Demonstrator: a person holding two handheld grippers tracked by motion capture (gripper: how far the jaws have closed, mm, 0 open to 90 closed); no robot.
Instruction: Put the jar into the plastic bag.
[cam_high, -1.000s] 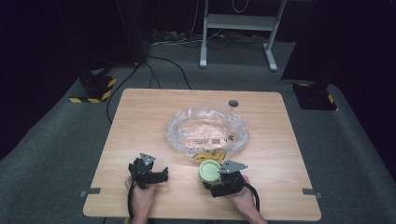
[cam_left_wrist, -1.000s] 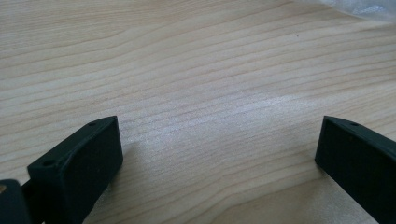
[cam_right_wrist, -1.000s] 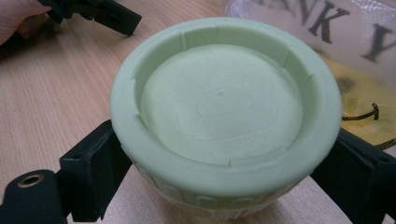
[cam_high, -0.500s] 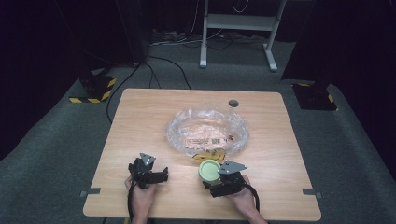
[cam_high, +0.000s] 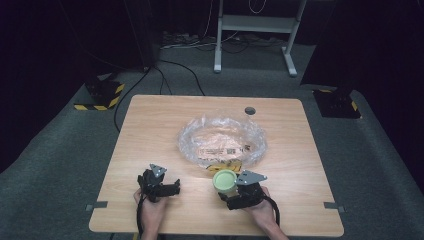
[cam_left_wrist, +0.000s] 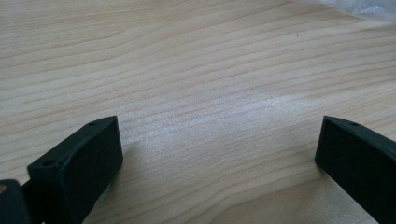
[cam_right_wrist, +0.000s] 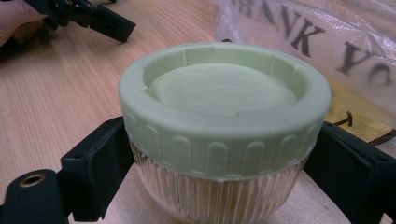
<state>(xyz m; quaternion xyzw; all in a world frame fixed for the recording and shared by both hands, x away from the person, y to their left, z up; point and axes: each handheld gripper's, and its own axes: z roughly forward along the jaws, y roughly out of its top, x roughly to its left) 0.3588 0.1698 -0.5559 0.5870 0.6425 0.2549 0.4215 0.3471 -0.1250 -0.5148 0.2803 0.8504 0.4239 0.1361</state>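
We count one bench (cam_high: 150, 130). On it we see one clear plastic bag (cam_high: 222, 140) and one ribbed glass jar (cam_right_wrist: 219, 196) with one green lid (cam_high: 225, 179). We hold two grippers: the left gripper (cam_high: 167, 187) and the right gripper (cam_high: 227, 192), two black fingers (cam_left_wrist: 88, 158) on each.

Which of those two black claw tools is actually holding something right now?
The right gripper, nearer the plastic bag: its jaws press both sides of a ribbed clear jar with a pale green lid. The left gripper is open over bare table.
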